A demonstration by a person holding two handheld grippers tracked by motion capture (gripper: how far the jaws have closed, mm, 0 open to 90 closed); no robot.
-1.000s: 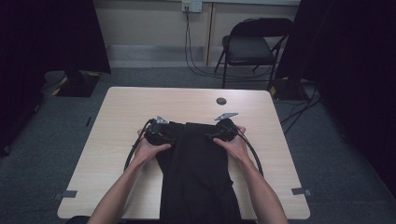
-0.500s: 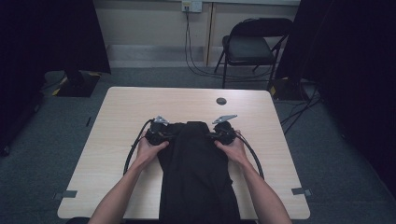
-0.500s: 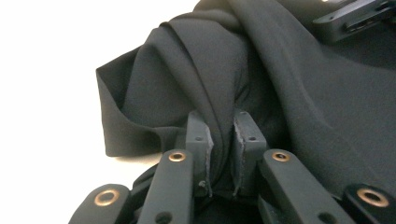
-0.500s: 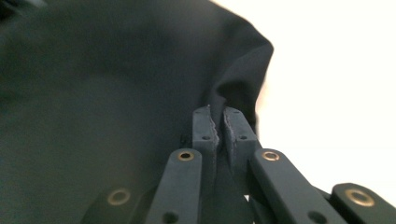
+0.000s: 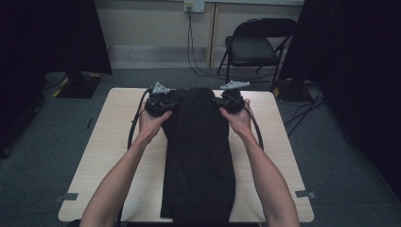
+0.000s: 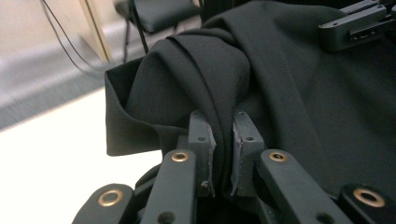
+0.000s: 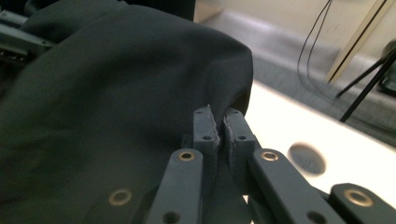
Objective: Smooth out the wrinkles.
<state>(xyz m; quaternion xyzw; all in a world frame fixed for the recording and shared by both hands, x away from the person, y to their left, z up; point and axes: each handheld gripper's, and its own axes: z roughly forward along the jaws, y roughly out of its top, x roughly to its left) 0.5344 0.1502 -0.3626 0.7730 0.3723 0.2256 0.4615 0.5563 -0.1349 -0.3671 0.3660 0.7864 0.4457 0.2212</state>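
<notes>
Both tools are shifted toward the desk's far edge versus a second ago, cloth carried along. Left tool is clamped on a fold of the black garment; right tool is pinched on its opposite corner. Garment is stretched lengthwise along the desk.

The high view looks forward and down from above the person's side onto the whole surface. Each gripper view sits very close behind its own jaws, looking along them at the black cloth, which all three views share, near the surface's far edge.
</notes>
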